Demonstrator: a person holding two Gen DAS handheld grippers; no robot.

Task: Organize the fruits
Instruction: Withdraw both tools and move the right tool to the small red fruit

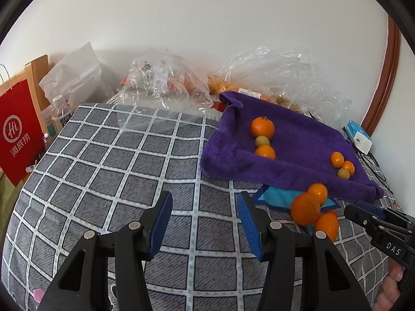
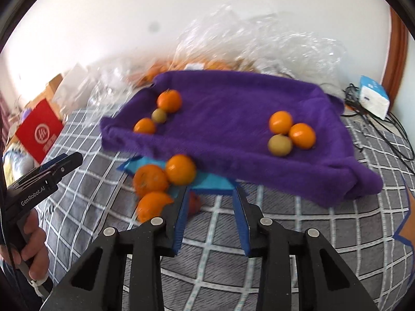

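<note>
A purple towel [image 1: 298, 155] [image 2: 228, 119] lies on the checked bedspread, its edges raised. On it sit two groups of three fruits: one at its left [image 1: 262, 127] [image 2: 169, 100], one at its right [image 1: 337, 158] [image 2: 280, 122], each with two oranges and a small greenish fruit. Three more oranges [image 1: 305, 209] [image 2: 180, 169] lie on a blue cloth [image 1: 277, 197] [image 2: 207, 181] just in front of the towel. My left gripper [image 1: 205, 207] is open and empty over the bedspread, left of these oranges. My right gripper [image 2: 210, 194] is open and empty, just right of them.
Clear plastic bags [image 1: 166, 83] holding more oranges lie behind the towel against the wall. A red paper bag [image 1: 18, 132] and a water bottle [image 1: 61, 111] stand at the left. A white and blue box [image 2: 373, 98] with black cables sits at the right.
</note>
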